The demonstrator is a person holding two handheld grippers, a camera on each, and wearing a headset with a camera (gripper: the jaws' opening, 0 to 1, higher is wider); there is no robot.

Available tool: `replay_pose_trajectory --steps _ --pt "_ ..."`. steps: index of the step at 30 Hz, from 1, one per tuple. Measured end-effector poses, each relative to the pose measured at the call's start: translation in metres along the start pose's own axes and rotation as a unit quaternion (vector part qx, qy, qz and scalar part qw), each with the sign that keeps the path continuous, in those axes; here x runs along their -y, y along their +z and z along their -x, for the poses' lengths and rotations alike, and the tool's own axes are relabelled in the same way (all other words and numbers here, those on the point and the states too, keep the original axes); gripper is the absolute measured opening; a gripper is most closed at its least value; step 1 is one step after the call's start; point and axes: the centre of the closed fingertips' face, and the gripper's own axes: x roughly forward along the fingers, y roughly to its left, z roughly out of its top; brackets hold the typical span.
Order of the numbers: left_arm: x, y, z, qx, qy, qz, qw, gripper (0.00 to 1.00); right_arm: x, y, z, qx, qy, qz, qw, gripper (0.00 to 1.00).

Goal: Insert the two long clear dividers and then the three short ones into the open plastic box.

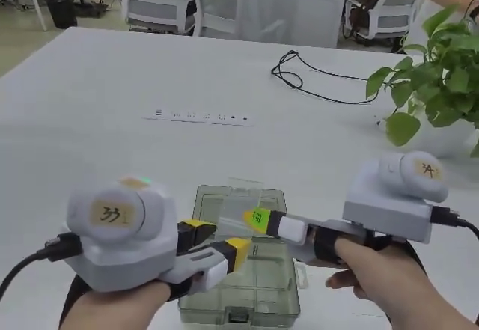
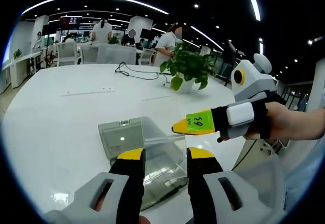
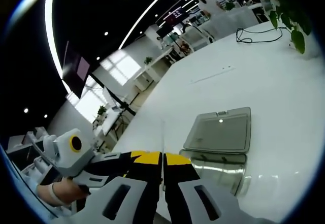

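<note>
Clear plastic divider just above open translucent box
My right hand-held gripper clamps it — left hand-held gripper alongside, jaws apart.

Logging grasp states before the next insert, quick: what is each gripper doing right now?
Left gripper: open, holding nothing.
Right gripper: shut on a clear divider.

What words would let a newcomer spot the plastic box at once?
On the big white table, look at the near edge, closest to the person. The box lies there, lid open: clear, greenish and rectangular, unlike the black cable and leafy plant farther back.
</note>
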Motion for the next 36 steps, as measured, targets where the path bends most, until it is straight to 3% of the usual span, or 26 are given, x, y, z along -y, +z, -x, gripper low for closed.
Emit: replay_pose_trajectory --steps 8,13,16,25,30,34,36 --pt "0.004 -0.001 -0.001 -0.011 -0.025 -0.011 0.9996 0.31 0.001 -0.001 0.003 -0.007 -0.022 -0.003 0.9997 0.02" --pt "0.004 -0.005 0.001 -0.021 -0.039 -0.031 0.9985 0.32 0.000 -0.003 0.000 -0.016 -0.035 -0.006 0.9993 0.02" --pt "0.002 -0.011 0.004 -0.031 -0.049 -0.053 0.9969 0.29 0.008 -0.002 0.001 -0.021 -0.058 0.006 0.9981 0.02" --pt "-0.012 -0.025 0.011 -0.035 -0.063 -0.072 0.9948 0.55 0.030 0.002 0.002 -0.050 -0.096 -0.008 0.9940 0.02" --pt "-0.019 -0.034 0.014 -0.047 -0.067 -0.103 0.9913 0.70 0.031 -0.001 0.001 -0.072 -0.112 -0.007 0.9911 0.02" --pt "-0.028 -0.040 0.018 -0.049 -0.065 -0.120 0.9894 0.81 0.034 -0.009 -0.001 -0.102 -0.126 -0.012 0.9867 0.02" --pt "-0.032 -0.043 0.020 -0.054 -0.058 -0.126 0.9888 0.92 0.039 -0.011 0.000 -0.117 -0.132 -0.016 0.9843 0.02"
